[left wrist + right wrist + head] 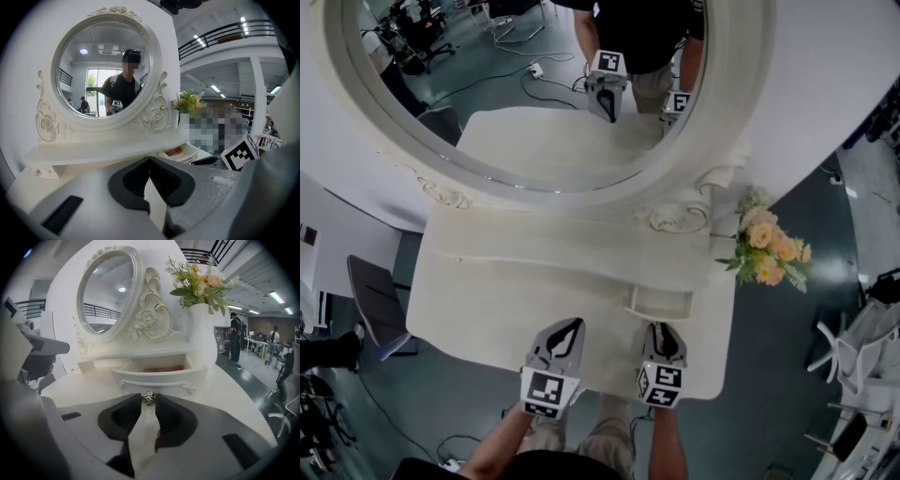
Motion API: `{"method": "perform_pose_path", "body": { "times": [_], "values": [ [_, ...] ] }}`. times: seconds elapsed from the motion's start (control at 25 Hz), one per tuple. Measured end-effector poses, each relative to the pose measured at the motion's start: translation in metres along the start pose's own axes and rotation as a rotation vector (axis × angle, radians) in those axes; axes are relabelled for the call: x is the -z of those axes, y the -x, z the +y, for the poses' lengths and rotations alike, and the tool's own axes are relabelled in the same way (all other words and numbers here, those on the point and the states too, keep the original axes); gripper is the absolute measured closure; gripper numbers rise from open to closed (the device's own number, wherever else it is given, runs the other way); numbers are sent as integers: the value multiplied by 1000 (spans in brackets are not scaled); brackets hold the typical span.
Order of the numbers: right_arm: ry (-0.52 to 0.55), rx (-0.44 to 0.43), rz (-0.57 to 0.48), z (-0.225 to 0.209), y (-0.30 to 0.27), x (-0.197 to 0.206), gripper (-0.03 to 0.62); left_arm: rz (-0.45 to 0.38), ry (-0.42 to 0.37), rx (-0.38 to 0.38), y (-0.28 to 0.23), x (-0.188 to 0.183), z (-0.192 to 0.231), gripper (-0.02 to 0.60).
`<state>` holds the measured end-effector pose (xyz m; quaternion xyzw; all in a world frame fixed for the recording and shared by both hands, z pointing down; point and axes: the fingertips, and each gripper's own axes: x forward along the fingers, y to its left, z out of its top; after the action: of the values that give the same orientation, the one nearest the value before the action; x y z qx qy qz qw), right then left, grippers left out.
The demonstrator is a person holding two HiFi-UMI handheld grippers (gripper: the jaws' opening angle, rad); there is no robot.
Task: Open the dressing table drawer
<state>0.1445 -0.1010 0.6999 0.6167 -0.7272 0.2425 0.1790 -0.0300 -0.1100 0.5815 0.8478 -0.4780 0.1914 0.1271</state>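
Observation:
The white dressing table (497,291) has a small drawer (661,302) on its right side, pulled out from under the mirror shelf. In the right gripper view the drawer (159,376) stands open with a flat red item (161,368) inside. Its small metal knob (149,398) sits pinched between the tips of my right gripper (149,400), which is shut on it. In the head view the right gripper (661,330) meets the drawer front. My left gripper (572,328) hovers over the tabletop left of it. In its own view the left gripper (150,160) is shut and holds nothing.
A large round mirror (553,75) with carved scrolls rises behind the shelf. A white vase of peach flowers (766,246) stands at the table's right rear corner. A dark chair (380,309) sits on the floor left, white chairs (862,347) right.

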Motion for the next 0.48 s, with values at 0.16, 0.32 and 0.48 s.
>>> {"method": "perform_pose_path", "body": {
  "times": [0.16,0.32,0.48],
  "values": [
    [-4,2,1,0,0,1,500,-2,1,-1,2,-1,1,578],
    [1,4,-2,0,0,0,500,-1,6,-3,2,0,3,578],
    [7,9,3,0,-1,0,497,-4,10,1,3,-3,3,578]
  ]
}}
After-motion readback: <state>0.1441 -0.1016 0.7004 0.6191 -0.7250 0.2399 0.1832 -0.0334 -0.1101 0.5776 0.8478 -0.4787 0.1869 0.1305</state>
